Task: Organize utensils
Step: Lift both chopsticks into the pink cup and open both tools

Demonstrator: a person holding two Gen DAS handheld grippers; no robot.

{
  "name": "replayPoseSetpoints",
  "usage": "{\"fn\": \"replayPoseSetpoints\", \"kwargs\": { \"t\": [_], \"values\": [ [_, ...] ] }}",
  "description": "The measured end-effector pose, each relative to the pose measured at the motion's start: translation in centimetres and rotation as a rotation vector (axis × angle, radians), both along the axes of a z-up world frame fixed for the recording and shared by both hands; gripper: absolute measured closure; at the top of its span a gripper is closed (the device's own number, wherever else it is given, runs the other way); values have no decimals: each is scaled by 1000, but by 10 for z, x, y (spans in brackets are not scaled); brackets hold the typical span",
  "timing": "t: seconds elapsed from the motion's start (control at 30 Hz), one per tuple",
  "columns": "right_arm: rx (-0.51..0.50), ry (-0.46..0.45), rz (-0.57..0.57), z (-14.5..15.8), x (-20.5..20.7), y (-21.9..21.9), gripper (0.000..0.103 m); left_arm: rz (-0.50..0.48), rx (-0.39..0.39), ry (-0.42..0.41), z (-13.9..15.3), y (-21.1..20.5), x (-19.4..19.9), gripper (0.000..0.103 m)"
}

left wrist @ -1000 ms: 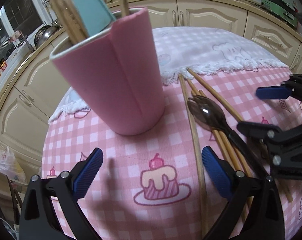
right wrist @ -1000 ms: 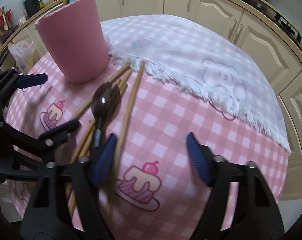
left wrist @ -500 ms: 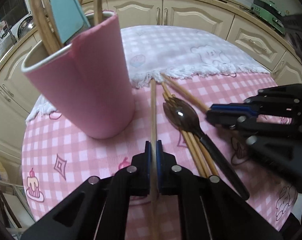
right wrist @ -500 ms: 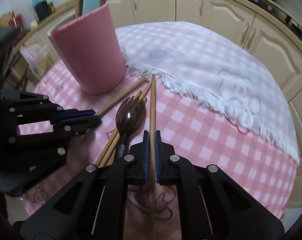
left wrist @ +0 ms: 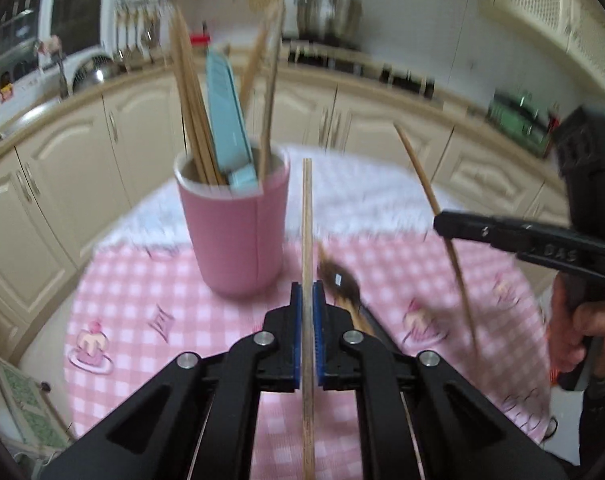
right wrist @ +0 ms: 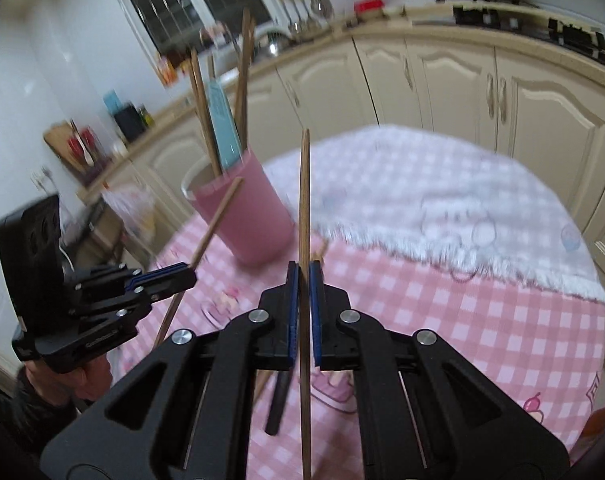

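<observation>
Pinching one chopstick (left wrist: 307,240) each, left claw (left wrist: 307,300) and right claw (right wrist: 303,280), ends cropped

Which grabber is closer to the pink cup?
Left, I think. The left gripper sits just in front of the pink cup, holding a chopstick. The right gripper holds another chopstick farther to the side.

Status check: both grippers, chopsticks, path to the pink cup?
Left gripper shut on chopstick. Right gripper shut on second chopstick. Pink cup upright, already crowded with utensils. Dark fork on table; nothing blocking.
</observation>
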State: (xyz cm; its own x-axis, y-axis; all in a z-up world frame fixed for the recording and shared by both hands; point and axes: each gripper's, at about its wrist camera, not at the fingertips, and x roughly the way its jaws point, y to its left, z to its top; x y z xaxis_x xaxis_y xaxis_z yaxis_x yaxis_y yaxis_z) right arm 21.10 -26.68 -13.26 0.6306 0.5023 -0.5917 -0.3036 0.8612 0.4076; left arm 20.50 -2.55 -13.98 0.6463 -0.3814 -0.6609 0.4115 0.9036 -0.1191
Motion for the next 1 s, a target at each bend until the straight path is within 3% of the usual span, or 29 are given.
{"fn": "replayPoseSetpoints", "kwargs": {
  "t": [0.27, 0.6, 0.8, 1.0],
  "values": [
    [71, -133, -3, 37, 1, 4, 97, 133, -128, -240, 54, 23, -2, 98],
    [98, -339, 18, 123, 22, 28, 97, 252, -269, -514, 131, 35, 36, 98],
    [95, -419, 20, 162, 47, 42, 97, 277, -317, -621, 162, 27, 59, 98],
    [85, -457, 12, 180, 68, 57, 97, 283, -334, -638, 163, 15, 81, 98]
  ]
}}
